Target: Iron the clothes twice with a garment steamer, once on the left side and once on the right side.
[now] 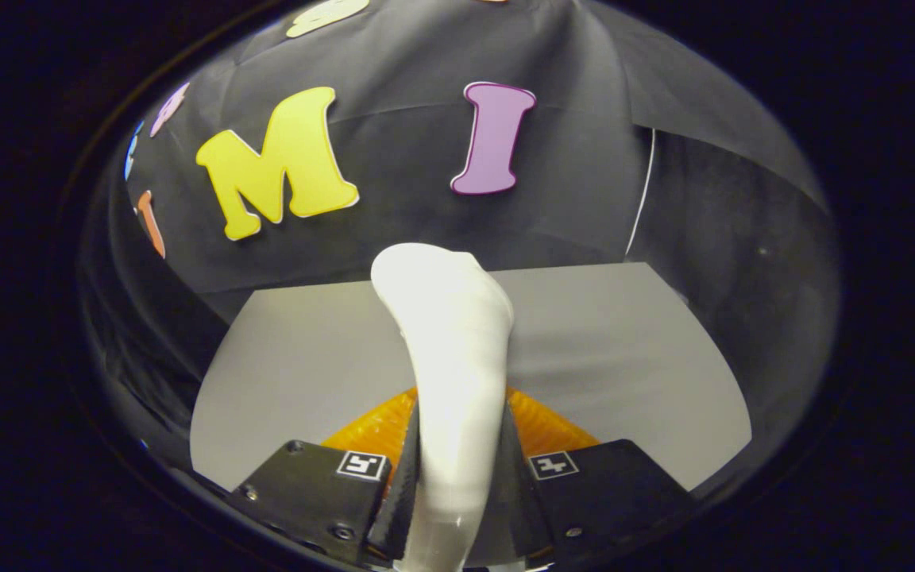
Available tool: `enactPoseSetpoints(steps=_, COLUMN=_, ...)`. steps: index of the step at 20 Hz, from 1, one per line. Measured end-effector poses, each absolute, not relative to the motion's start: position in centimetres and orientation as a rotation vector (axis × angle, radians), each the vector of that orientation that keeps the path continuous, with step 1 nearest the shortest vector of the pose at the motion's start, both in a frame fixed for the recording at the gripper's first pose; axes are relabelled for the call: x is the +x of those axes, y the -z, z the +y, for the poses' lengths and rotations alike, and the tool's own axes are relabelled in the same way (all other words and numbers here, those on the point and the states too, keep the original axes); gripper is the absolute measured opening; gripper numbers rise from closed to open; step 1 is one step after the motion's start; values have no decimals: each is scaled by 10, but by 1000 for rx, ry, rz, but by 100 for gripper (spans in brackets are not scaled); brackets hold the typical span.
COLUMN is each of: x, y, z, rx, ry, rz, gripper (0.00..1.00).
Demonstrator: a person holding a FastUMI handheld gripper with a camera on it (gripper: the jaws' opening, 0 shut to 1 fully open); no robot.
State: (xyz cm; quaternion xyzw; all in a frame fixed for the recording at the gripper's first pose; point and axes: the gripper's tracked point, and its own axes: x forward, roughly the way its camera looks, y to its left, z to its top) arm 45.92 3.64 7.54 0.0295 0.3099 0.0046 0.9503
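gripper view: the gripper [457,469] has both fingers pinching the white garment steamer [445,349], which rises toward 12 o'clock over the grey table [624,349]. no clothes visible, so probably neither pass has started; both sides seem left to do
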Motion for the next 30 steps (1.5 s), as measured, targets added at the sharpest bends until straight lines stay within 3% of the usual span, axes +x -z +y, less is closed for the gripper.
enactPoseSetpoints(steps=6, x=457, y=-79, z=48, rx=189, ry=-56, rz=651, gripper=42)
enactPoseSetpoints(steps=12, x=448, y=-112, z=45, rx=199, ry=-97, rz=521, gripper=38)
enactPoseSetpoints(steps=20, x=365, y=-180, z=64, rx=163, ry=-186, rz=276, gripper=38)
enactPoseSetpoints(steps=30, x=257, y=-297, z=136, rx=99, ry=-139, rz=39, gripper=37)
